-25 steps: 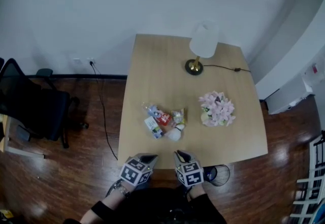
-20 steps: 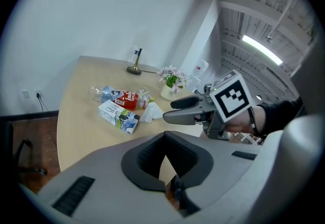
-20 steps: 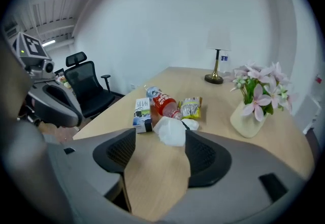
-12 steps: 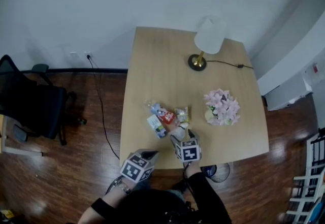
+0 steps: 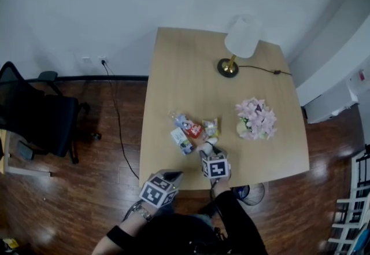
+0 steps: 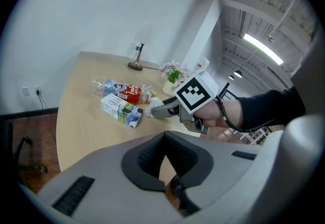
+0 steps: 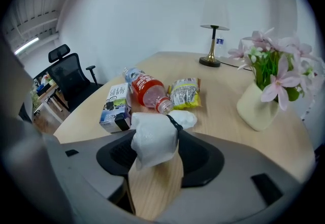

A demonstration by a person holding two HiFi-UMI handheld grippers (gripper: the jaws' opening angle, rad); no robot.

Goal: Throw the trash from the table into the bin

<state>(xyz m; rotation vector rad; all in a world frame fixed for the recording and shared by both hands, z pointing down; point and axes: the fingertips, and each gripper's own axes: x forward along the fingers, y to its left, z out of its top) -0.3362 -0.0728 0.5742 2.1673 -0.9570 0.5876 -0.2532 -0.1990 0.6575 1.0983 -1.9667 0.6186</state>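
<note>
– White paper between the jaws of the right gripper (image 7: 155,134), is that the thing in hand?
– Yes. A crumpled paper wad (image 7: 150,142), soft and lumpy, sits right between the two jaws. They have just been closing, and both look to be pressing its sides, so I read it as grasped. Its longer side runs away from the gripper, with a loose tail poking out past the right tip.
– And just beyond it?
– A clear plastic bottle (image 7: 146,90) with a red label lies on its side, cap toward the gripper and body pointing away. To its left a printed card carton (image 7: 116,106) lies flat, also lengthwise away. To its right is a crinkly yellow-green snack packet (image 7: 185,93). All rest on the pale wood table (image 7: 223,131).
– Farther still?
– Off to the right, a cream vase (image 7: 256,108) of pink flowers (image 7: 277,65). At the far end, a lamp (image 7: 214,40) on a brass foot. Neither looks like trash.
– Which way does the wad have to go?
– Back and down, I judge. The dark round bin (image 5: 252,194) stands on the floor (image 5: 75,202) behind the right gripper, under the table's near edge, on that hand's side. The left gripper (image 5: 171,177) hangs at the near edge, clenched on nothing and well apart from the trash.
</note>
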